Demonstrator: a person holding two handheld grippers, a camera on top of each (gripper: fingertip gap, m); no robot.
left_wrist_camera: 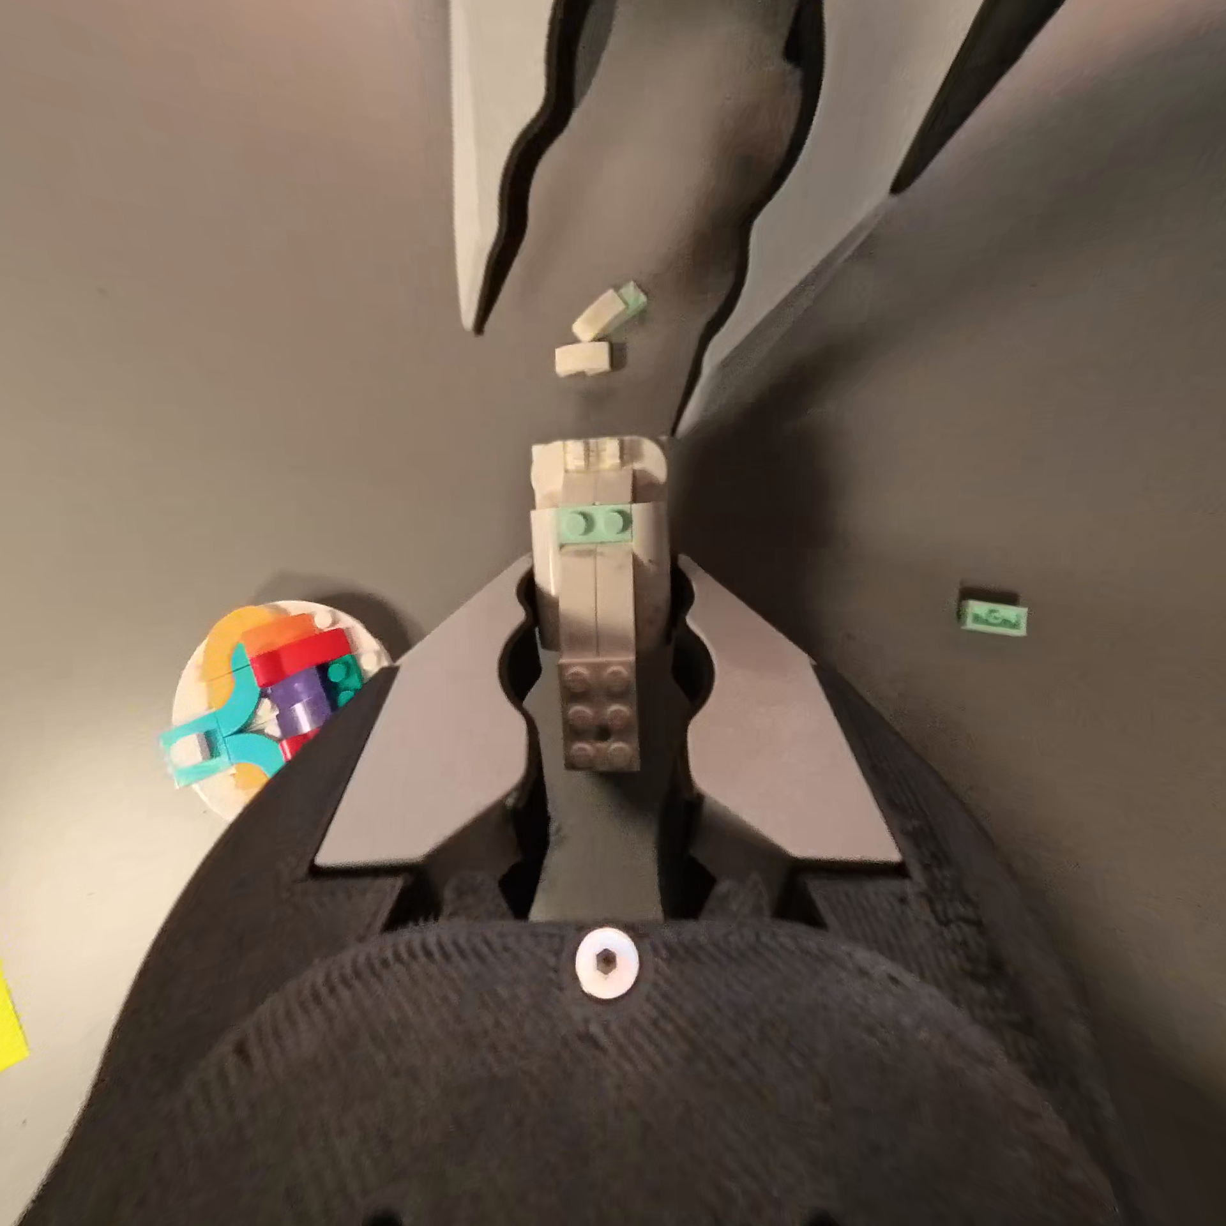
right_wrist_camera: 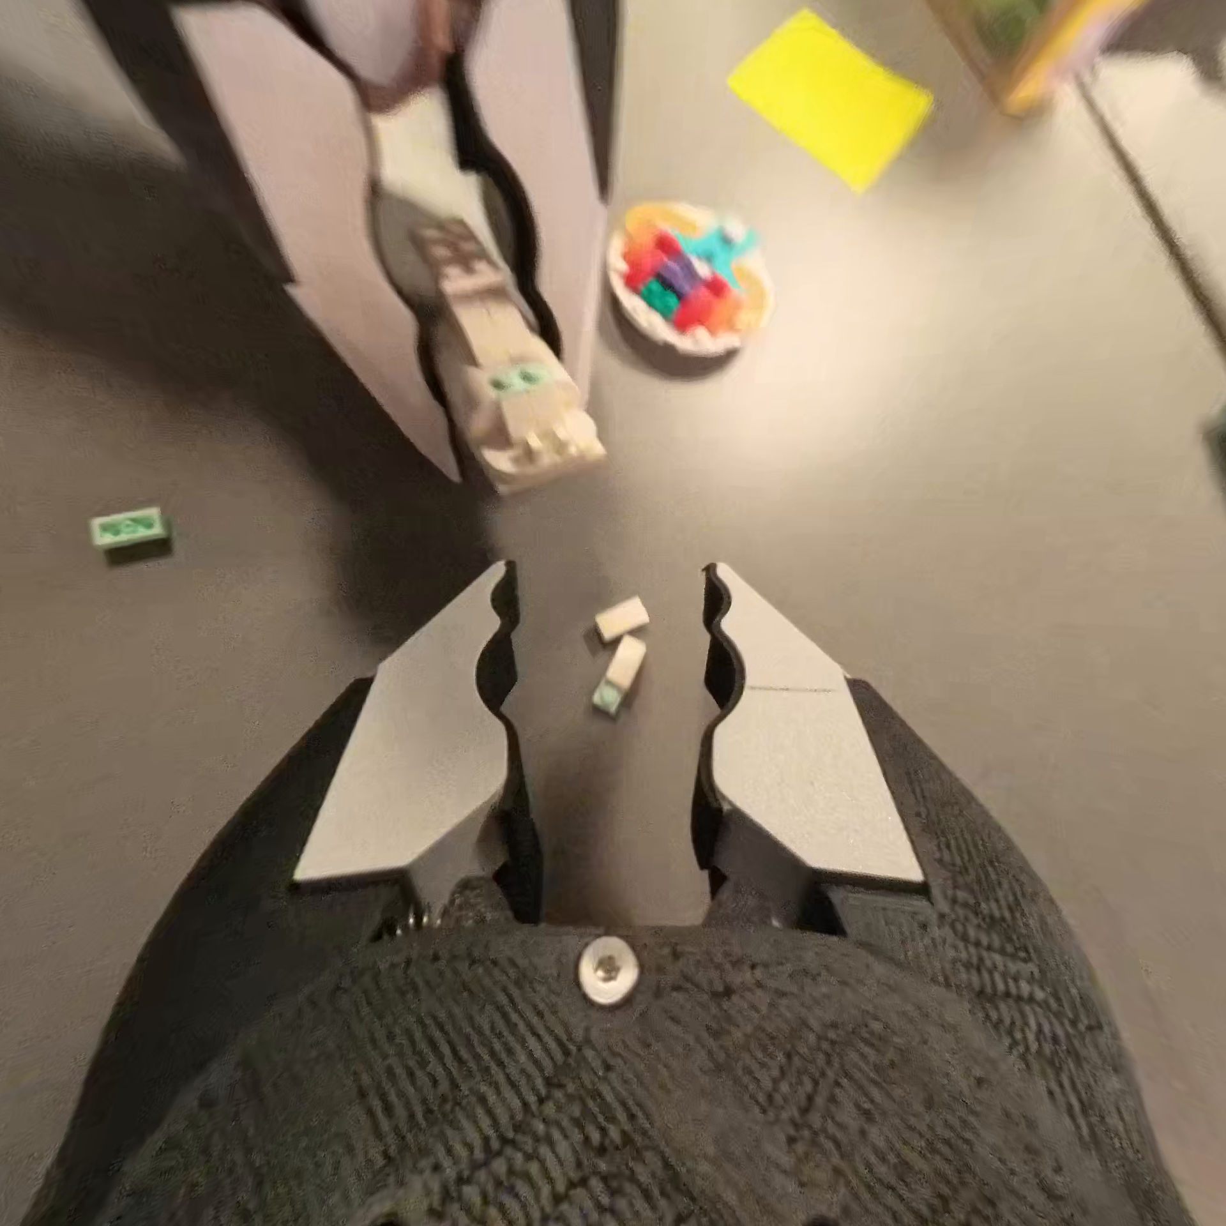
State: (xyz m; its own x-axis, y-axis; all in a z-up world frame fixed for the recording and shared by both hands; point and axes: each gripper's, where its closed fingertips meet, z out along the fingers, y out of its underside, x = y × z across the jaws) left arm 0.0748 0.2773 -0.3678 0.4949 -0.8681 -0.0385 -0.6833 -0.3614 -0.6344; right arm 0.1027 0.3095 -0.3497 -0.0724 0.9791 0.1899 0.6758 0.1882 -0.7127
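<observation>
We see a grey worktop (right_wrist_camera: 929, 531). Our left gripper (left_wrist_camera: 600, 577) is clamped around a grey brick model (left_wrist_camera: 597, 597) bearing a small mint plate, held above the surface. Our right gripper (right_wrist_camera: 607, 584) hangs with jaws apart, holding nothing, over three small loose bricks (right_wrist_camera: 620, 653), two cream and one mint, lying between its fingers. A round white plate with a colourful brick build (right_wrist_camera: 690, 278) sits beyond, a yellow paper sheet (right_wrist_camera: 829, 96) farther toward the worktop's far edge. A mint green tile (right_wrist_camera: 129, 529) lies well apart.
</observation>
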